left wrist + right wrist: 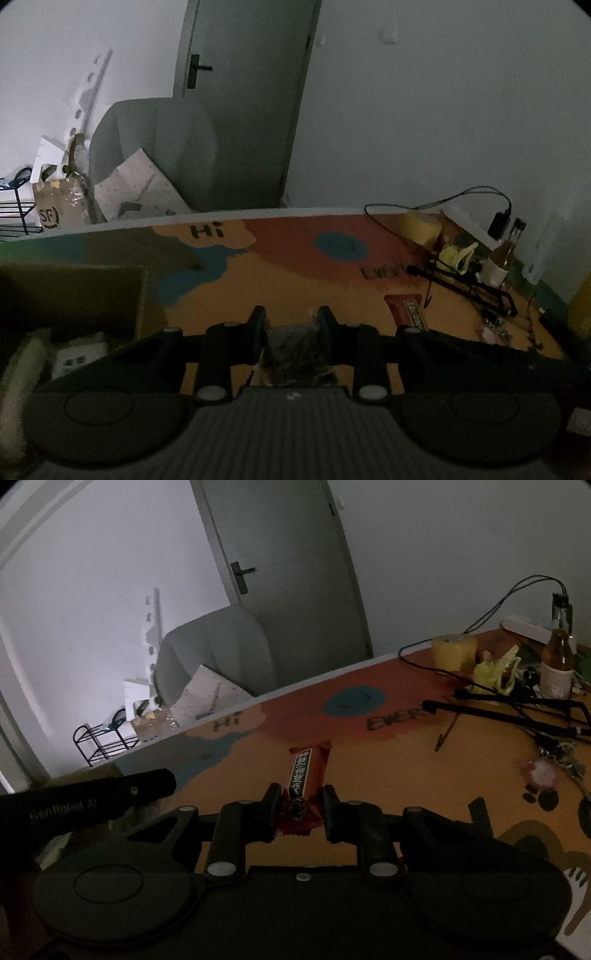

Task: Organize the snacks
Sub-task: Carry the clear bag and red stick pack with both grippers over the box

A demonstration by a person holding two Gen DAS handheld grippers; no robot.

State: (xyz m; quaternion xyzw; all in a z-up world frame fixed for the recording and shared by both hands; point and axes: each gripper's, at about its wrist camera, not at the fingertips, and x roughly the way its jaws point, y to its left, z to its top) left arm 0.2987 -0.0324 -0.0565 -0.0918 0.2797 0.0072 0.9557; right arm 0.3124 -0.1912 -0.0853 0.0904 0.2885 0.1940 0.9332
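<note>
**On a painted worktop, two grippers each close on a snack**

On the orange and red painted worktop (388, 775), a dim room shows behind: a grey door and white walls.

The right gripper (298, 808) has its two fingers closed narrowly around the near end of a red snack bar (306, 775). The bar lies lengthwise, pointing away from the camera, with dark printed lettering down its wrapper. Whether it is lifted or resting on the worktop cannot be told.

The left gripper (291, 326) is also nearly closed, holding a dark, crinkly packet (295, 350) between its fingers. To its left stands an open cardboard box (74, 295) with a few pale packets inside. The same red bar appears to the right of the left gripper in the left camera's view.

At the far right edge sit a yellow roll of tape (452, 651), a glass bottle (559, 657), cables and a black folding stand.

The box seems the likely place for the snacks. To do this step well, keep the grip firm but gentle so the wrapper does not crush, lift the bar clear of the worktop, carry it level over the box wall, and let go only once it is low inside, beside the other packets.
</note>
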